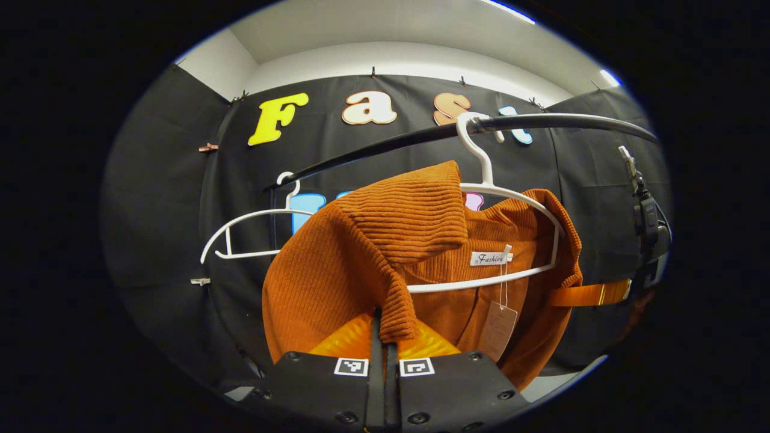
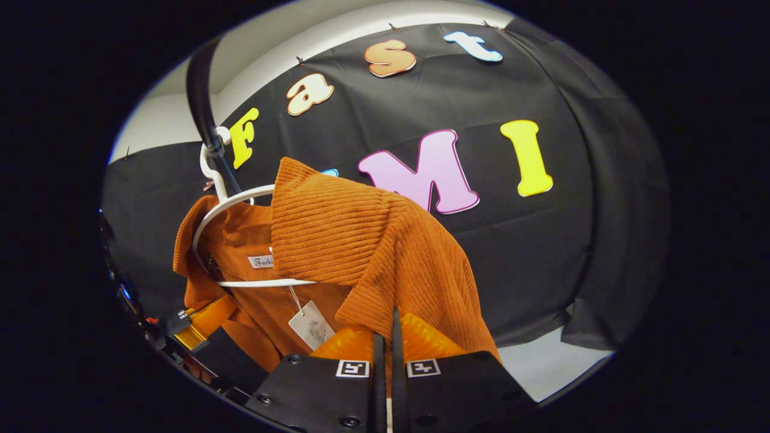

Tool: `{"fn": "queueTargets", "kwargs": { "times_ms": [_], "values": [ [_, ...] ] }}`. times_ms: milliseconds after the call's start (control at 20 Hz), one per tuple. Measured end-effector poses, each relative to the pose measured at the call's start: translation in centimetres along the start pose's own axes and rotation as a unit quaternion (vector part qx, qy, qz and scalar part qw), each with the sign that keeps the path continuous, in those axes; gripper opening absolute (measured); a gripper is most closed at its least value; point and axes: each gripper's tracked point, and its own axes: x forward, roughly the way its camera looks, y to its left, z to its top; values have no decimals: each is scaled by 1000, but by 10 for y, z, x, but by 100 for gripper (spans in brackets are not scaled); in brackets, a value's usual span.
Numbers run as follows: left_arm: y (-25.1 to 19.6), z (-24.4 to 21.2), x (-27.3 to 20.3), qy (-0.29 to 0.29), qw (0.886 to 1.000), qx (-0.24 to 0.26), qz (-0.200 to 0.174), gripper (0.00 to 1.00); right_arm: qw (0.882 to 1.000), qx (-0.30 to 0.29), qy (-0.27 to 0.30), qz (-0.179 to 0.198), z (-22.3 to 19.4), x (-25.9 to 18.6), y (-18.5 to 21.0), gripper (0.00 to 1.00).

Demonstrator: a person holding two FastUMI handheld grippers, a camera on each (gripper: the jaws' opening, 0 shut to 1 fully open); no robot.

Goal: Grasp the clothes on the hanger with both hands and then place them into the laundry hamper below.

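Off to the left of the orange sweater [image 1: 367, 252], seen from the left gripper view, an empty white hanger [image 1: 240, 234] hangs on the black rail [image 1: 385, 147] with open black cloth wall behind it, so plenty of free space on that side. Next along the rail is the sweater itself, draped on a second white hanger [image 1: 505, 198], its hook over the rail. A neck label and a paper tag [image 1: 498, 329] dangle inside the sweater's collar. The folded ribbed collar edge drops right down to the left gripper [image 1: 383, 337], whose orange fingers [image 1: 343, 343] are pinched nearly together with that knit edge caught between them. Past the sweater's right shoulder, the other gripper's orange finger touches the fabric edge, though whether it's squeezing isn't clear from this angle.

Over in the right gripper view, the sweater [image 2: 361, 252] hangs from its hanger [image 2: 222, 210] left of centre, and the right gripper [image 2: 388, 340] has its fingers [image 2: 433, 343] closed to a slim gap on the hem of the folded collar. Right of the sweater it's just bare cloth wall and a strip of pale floor [image 2: 541, 367] below, wide open.
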Motion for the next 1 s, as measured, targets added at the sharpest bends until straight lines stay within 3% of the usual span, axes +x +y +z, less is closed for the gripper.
{"fn": "queueTargets", "kwargs": {
  "times_ms": [100, 300, 400, 600, 700, 800, 1000],
  "values": [
    [-5, 7, -7, 14, 999, -15, -28, 5, 1000, 0, 15, 0, 6, -7, -5, 8],
    [3, 37, -25, 17, 998, -34, -46, 5, 998, 28, -6, -53, 31, -23, -35, 4],
    [10, 57, -31, 3, 998, -39, -46, 5, 997, 58, -30, -45, 47, -27, -35, 4],
    [24, 89, -32, -20, 996, -64, -58, 5, 994, 49, -83, -43, 101, -29, -40, 4],
    [33, 87, -32, -14, 997, -58, -52, 5, 993, 22, -100, -64, 118, -26, -51, 4],
    [32, 89, -35, -12, 997, -53, -56, 5, 988, -14, -105, -110, 125, -19, -79, 4],
    [26, 84, -35, 1, 997, -26, -69, 2, 985, 12, -71, -157, 103, 4, -126, 4]
  ]
}}
